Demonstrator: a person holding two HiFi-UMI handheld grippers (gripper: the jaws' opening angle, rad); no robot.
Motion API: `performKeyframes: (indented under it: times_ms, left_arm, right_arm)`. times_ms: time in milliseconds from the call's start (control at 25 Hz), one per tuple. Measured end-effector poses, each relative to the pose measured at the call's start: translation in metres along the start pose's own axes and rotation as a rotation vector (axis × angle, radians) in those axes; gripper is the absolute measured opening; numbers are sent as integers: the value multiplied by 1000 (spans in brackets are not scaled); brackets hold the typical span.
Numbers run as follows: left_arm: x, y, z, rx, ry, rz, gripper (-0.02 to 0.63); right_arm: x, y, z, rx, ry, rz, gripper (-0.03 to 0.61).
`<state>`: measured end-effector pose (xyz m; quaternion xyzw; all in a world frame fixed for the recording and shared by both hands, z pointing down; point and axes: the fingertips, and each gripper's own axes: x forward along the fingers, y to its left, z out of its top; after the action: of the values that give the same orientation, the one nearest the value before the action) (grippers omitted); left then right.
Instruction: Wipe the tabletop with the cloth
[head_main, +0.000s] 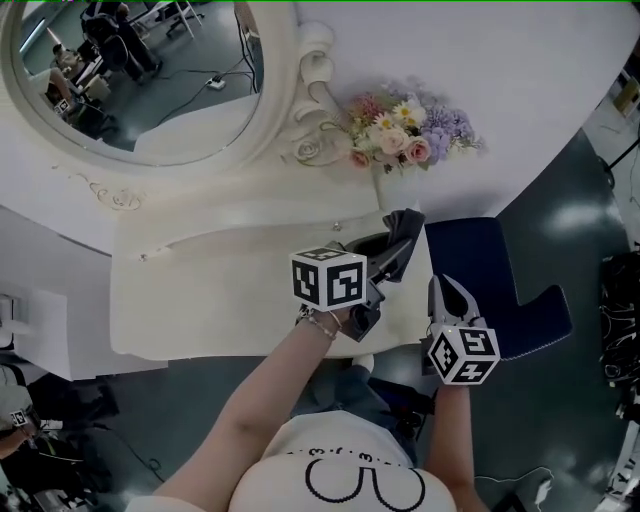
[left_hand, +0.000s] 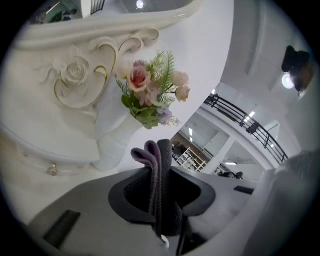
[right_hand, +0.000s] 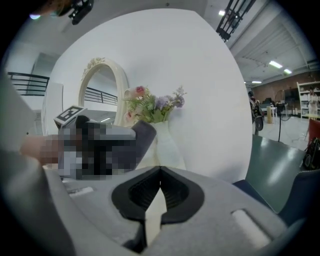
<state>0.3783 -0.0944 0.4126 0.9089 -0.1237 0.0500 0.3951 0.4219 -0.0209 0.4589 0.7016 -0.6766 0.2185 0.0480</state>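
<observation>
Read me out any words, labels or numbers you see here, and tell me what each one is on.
No readable text anywhere.
Shirt: a row of small print above a black outline, too small to read.
Left tool and right tool: only black-and-white square markers, no letters or digits.
Cloth: no tag or print shows.

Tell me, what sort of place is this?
Probably a staged dressing-table corner inside a large hall: an ornate cream vanity, oval mirror and vase of flowers, with ceiling strip lights and shelving beyond.
</observation>
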Motion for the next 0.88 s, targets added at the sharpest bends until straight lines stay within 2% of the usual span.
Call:
performKeyframes:
  times_ms: [200,320,640,880]
  left_arm:
    - [-53,-1,25,176,-26,117,95]
    - [-92,1,44,284,-71,189,95]
    - [-202,-2,105,564,-284,347,95]
    - [-295,-1,139,730,-465,458,95]
  right_arm:
    - [4,35,17,-23,-27,22,-3]
    - [5,63,30,-47,-58,45,-3]
    - [-1,151,75,-164,-168,122,-3]
    - [-13,217,118,-297,-319,154,-3]
